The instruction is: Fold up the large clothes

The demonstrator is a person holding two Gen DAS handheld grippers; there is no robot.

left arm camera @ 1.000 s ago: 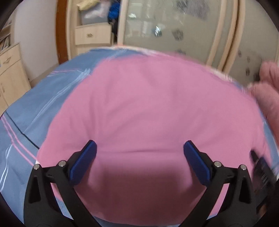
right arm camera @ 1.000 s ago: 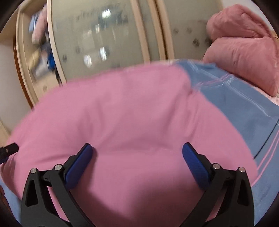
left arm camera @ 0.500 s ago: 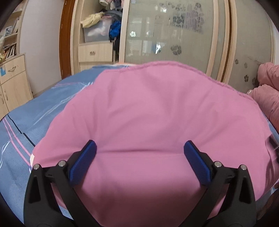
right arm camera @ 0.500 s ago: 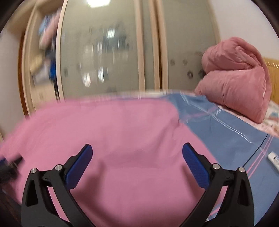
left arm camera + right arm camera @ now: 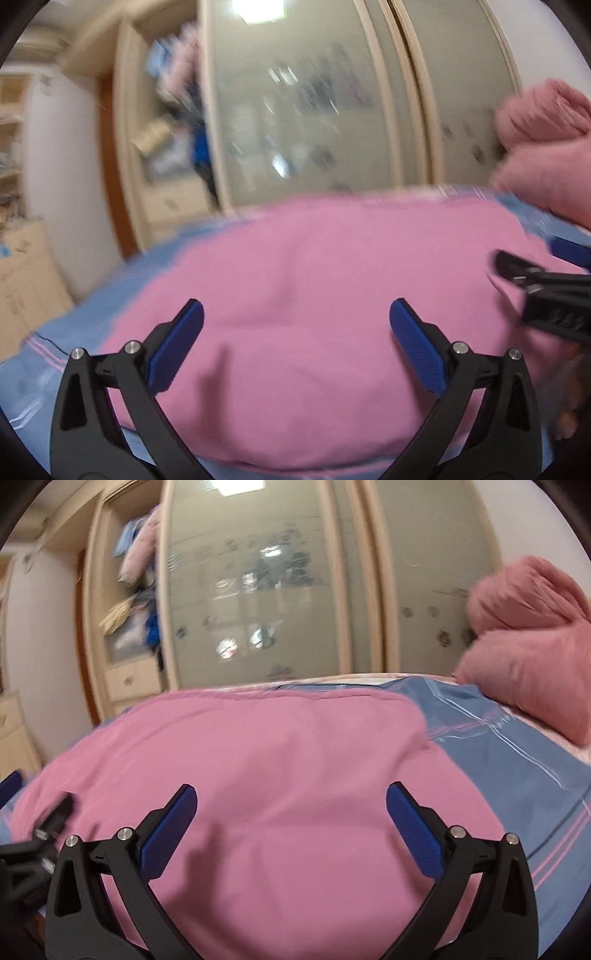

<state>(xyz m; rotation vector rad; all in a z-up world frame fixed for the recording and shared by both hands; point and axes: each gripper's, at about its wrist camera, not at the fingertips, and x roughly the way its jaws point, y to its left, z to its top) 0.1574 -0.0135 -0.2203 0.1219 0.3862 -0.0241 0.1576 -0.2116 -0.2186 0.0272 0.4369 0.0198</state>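
Wardrobe (image 5: pixel 258 590): stands behind the bed, frosted sliding doors shut, an open shelf section at its left stuffed with clothes.

Bed (image 5: pixel 517 760): blue sheet with pink stripes, taking up the whole foreground under both tools.

Quilt (image 5: pixel 524 642): a bundled pink heap at the right end of the bed, well apart from the work.

Garment (image 5: pixel 277 782): a big pink piece lying flat on the bed, spread wide from left to right, so its long axis runs across both grippers. Its far edge looks like a straight hem or fold line near the wardrobe side; its near edge sits just below the fingers. I cannot tell how many folds it already has.

Left gripper (image 5: pixel 295 343): released, fingers spread wide with nothing between them, poised over the near left part of the garment (image 5: pixel 314 295).

Right gripper (image 5: pixel 291 830): also released and empty, over the near right part. In the left view it shows at the right edge, near its partner.

Key relation: the cloth lies straight ahead of and below both tools, and neither is clearly closer. The right one sits nearer the garment's right edge, where blue sheet shows; the left one nearer the left edge.

Next move, my guess: each takes a near corner and carries it over.
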